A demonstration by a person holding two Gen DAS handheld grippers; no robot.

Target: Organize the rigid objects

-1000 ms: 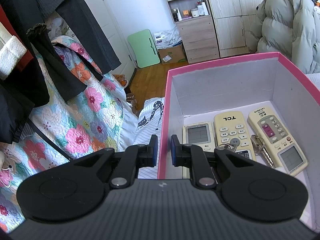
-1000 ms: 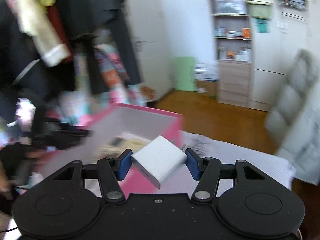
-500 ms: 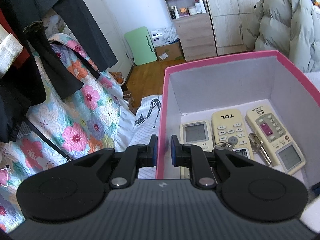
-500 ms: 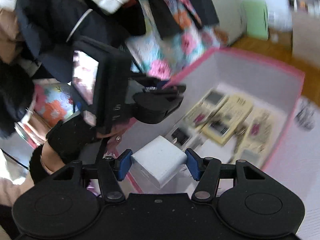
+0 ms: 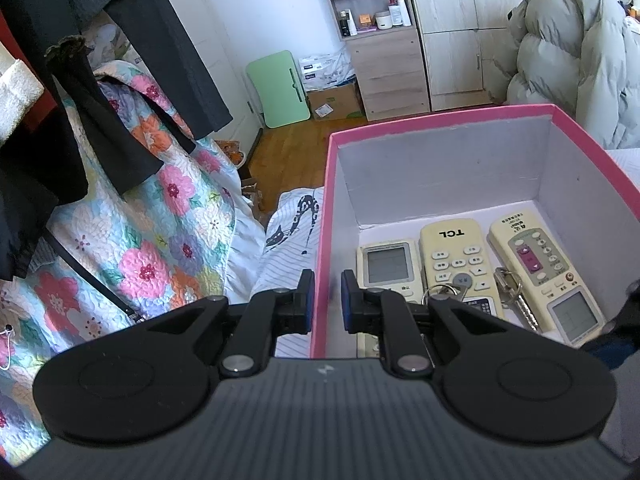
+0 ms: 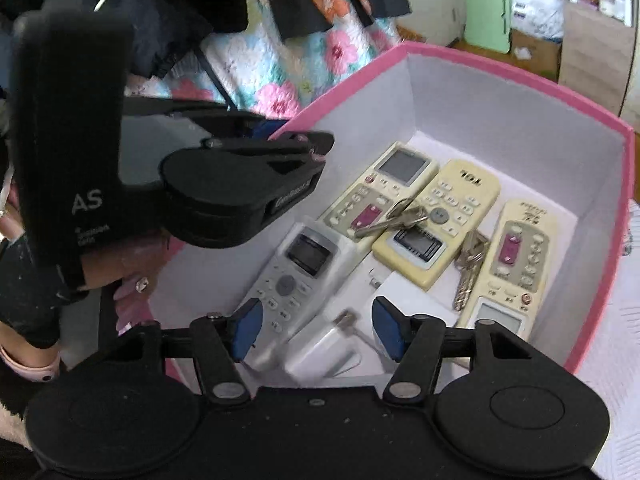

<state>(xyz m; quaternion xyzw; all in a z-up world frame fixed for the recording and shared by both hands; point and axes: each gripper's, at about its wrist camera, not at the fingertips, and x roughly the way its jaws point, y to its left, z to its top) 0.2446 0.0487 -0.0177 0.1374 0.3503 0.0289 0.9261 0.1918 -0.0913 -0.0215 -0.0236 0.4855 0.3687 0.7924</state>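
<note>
While our left tool [image 5: 324, 294] clamps the pink cardboard box's wall [image 5: 320, 264], our right tool [image 6: 316, 328], just opening, hangs released above the glossy white cube charger [image 6: 404, 294].

Daylight is falling on a white wall [image 5: 276, 8] and a wooden floor [image 5: 292, 152]. A green folding table [image 5: 278, 88] is being leaned against the wall beside a cardboard box [image 5: 334, 100]. Bottles are being kept on a shelf unit [image 5: 372, 4] above drawers, next to a pale wardrobe [image 5: 460, 28]. Dark clothes [image 5: 120, 40] are hanging over a floral quilt [image 5: 140, 248].
</note>
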